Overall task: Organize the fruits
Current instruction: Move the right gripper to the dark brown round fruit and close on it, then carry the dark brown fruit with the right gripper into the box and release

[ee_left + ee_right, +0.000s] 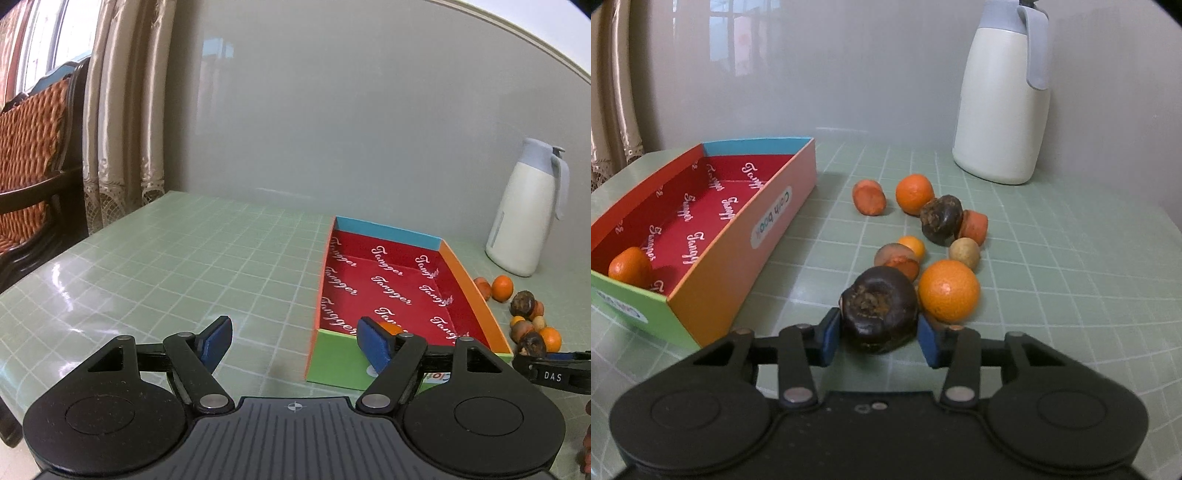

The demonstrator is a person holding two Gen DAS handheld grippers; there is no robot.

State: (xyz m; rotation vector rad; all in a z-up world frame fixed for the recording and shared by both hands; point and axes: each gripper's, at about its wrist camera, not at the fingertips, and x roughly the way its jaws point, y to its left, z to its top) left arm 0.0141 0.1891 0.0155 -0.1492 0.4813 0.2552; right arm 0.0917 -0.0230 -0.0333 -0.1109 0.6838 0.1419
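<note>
Dark brown, near black: one mangosteen [879, 308], sitting on the table [1052, 295] between my right claw [881, 338] pads. The blue pads [829, 338] lie against its flanks, left and right, with no gap showing; I count it as gripped, jaws narrowed to the fruit's width. No earlier view to compare.

Handling, as I judge it: hard rind, round, matt, middling weight for its size. It should not bruise easily, but a round body can squirt out of flat pads. Best hold is across the widest part, below the rough crown that faces me, which is about where my pads sit.

Touching neighbour: large orange [948, 290], hard against the mangosteen's right side and just beyond my right pad. Lifting may nudge it into a roll.

Behind: a peach-coloured fruit [897, 258], a small orange [911, 245], a tan ball [964, 253], a second mangosteen [941, 219], two reddish pieces [868, 196], another orange [914, 194]. All loose, clustered.

Left of the pile: box [738, 236], red-lined, open-topped, one orange [629, 271] already at its near end. Its near long wall must be cleared on the way in.

Far right: white jug [1001, 110], well clear.

Left claw [295, 341]: open wide, empty, hovering at the box's near left corner.
</note>
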